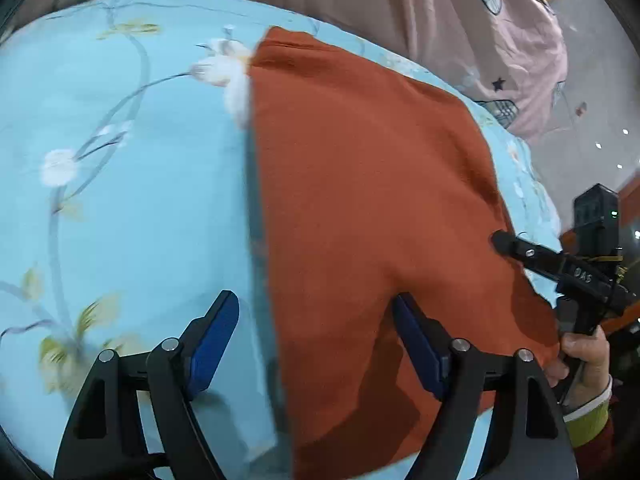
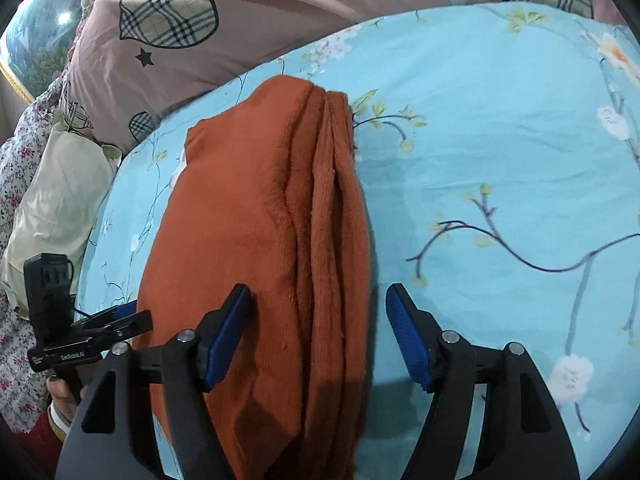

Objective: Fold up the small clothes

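Your left gripper (image 1: 314, 320) and right gripper (image 2: 320, 312) both hung wide open, grasping nothing, just above the folded orange garment (image 2: 260, 240) lying on the blue floral sheet (image 2: 500, 180); pink bedding (image 2: 240, 28) lay beyond.

a home bedroom: bed with floral blue sheet (image 2: 500, 152), pink patterned quilt (image 2: 240, 32) at 12 o'clock, cream pillow (image 2: 60, 200) at 9.

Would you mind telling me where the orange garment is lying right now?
The orange garment lies folded on the blue floral bedsheet, between the two open grippers; in the right wrist view, its stacked edges face the right gripper, with the pink quilt beyond.
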Demonstrator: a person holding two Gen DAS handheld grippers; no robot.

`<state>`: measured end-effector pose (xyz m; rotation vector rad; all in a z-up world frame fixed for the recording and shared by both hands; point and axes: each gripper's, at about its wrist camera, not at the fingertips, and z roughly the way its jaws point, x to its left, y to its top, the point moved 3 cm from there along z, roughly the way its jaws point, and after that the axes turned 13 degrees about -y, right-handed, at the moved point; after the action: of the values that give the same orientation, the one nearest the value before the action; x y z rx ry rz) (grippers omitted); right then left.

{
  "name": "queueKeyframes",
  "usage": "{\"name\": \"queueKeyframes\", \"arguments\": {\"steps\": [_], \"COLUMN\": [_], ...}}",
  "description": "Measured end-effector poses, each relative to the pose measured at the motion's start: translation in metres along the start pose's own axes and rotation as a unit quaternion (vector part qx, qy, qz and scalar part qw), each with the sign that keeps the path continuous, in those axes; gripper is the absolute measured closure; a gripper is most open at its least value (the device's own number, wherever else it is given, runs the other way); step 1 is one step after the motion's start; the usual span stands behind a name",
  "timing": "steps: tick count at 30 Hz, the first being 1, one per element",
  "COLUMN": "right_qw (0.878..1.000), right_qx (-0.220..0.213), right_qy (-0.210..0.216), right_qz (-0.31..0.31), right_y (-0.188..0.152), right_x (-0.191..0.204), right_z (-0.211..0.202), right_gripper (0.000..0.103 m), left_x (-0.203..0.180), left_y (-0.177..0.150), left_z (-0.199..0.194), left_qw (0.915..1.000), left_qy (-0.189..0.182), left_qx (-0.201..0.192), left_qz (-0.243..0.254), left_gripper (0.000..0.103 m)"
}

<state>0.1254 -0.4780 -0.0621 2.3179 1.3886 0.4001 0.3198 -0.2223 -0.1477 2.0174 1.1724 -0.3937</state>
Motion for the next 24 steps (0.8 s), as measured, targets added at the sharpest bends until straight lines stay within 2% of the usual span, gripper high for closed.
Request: {"name": "queueKeyframes", "arguments": {"steps": [1, 2, 3, 4, 5, 7, 10, 14, 20, 24], "right_qw": [1.000, 1.000, 1.000, 1.000, 1.000, 1.000, 1.000, 0.999, 0.995, 0.990], "right_qx": [0.006, 0.008, 0.010, 0.018, 0.014, 0.003, -0.013, -0.015, -0.011, -0.009], "right_qy": [0.003, 0.004, 0.009, 0.020, 0.014, -0.003, -0.001, 0.027, 0.084, 0.109], "right_qz": [0.000, -0.002, -0.005, -0.004, -0.004, -0.013, -0.013, -0.024, -0.055, -0.084], "right_y": [0.000, 0.000, -0.001, -0.002, -0.001, -0.001, -0.002, -0.012, -0.030, -0.037], "right_x": [0.001, 0.003, 0.007, 0.012, 0.014, 0.021, 0.032, 0.065, 0.132, 0.174], "right_z": [0.005, 0.008, 0.010, 0.012, 0.010, 0.002, -0.012, -0.018, -0.014, -0.011], "right_gripper": [0.033, 0.039, 0.059, 0.064, 0.069, 0.077, 0.080, 0.080, 0.082, 0.084], "left_x": [-0.001, -0.002, -0.003, -0.005, -0.009, -0.015, -0.021, -0.016, 0.008, 0.022], "left_y": [0.002, 0.002, 0.004, 0.005, 0.005, 0.005, 0.000, -0.015, -0.044, -0.060], "left_z": [0.005, 0.010, 0.013, 0.013, 0.010, 0.000, -0.027, -0.072, -0.152, -0.187], "left_qw": [0.9999, 0.9998, 0.9999, 0.9998, 0.9995, 0.9991, 0.9984, 0.9976, 0.9936, 0.9902], "left_qy": [-0.009, -0.019, -0.014, -0.009, -0.004, -0.006, -0.012, 0.003, 0.050, 0.075], "left_qx": [0.001, 0.003, -0.001, -0.004, -0.010, -0.018, -0.034, -0.056, -0.096, -0.115], "left_qz": [0.003, 0.005, 0.009, 0.017, 0.028, 0.038, 0.043, 0.041, 0.035, 0.028], "left_gripper": [0.039, 0.045, 0.048, 0.056, 0.066, 0.071, 0.072, 0.073, 0.073, 0.073]}}
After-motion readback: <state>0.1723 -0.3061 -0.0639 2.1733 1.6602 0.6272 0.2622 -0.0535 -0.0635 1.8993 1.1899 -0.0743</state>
